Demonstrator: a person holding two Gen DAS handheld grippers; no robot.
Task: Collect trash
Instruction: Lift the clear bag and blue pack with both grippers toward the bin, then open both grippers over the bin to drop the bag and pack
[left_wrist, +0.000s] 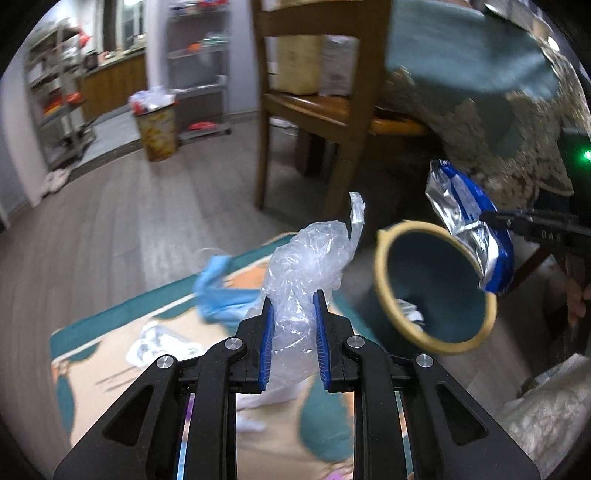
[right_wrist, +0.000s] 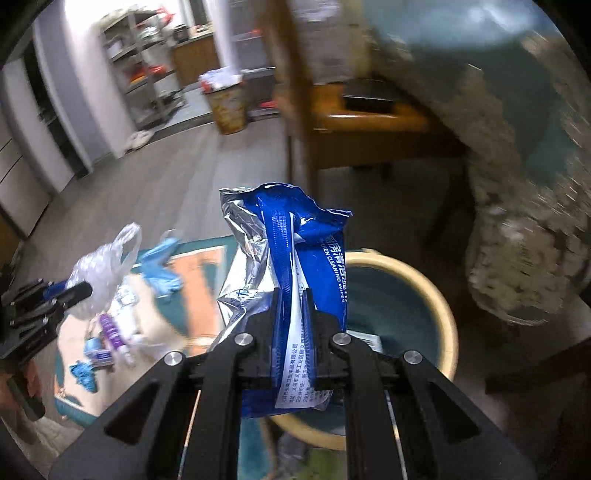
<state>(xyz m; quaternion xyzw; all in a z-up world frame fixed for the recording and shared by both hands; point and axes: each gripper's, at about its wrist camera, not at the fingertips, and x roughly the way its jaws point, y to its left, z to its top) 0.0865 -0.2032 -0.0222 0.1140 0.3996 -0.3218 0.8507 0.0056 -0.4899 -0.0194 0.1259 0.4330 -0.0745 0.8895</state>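
Observation:
My left gripper (left_wrist: 294, 299) is shut on a crumpled clear plastic bag (left_wrist: 310, 258) and holds it above the rug, left of the teal bin with a yellow rim (left_wrist: 384, 266). My right gripper (right_wrist: 293, 295) is shut on a blue and silver wipes wrapper (right_wrist: 314, 243) and holds it over the near rim of the bin (right_wrist: 439, 295). The wrapper (left_wrist: 469, 221) hangs at the bin's right rim in the left wrist view. The left gripper with the bag (right_wrist: 99, 273) shows at the left of the right wrist view. Some white trash (left_wrist: 410, 314) lies inside the bin.
Blue gloves (left_wrist: 218, 291), white paper (left_wrist: 162, 343) and a purple tube (right_wrist: 110, 328) lie on the patterned rug (left_wrist: 110, 369). A wooden chair (left_wrist: 314, 110) and a cloth-covered table (left_wrist: 498, 110) stand behind the bin. A full waste basket (left_wrist: 157, 125) and shelves (left_wrist: 55, 92) are far back.

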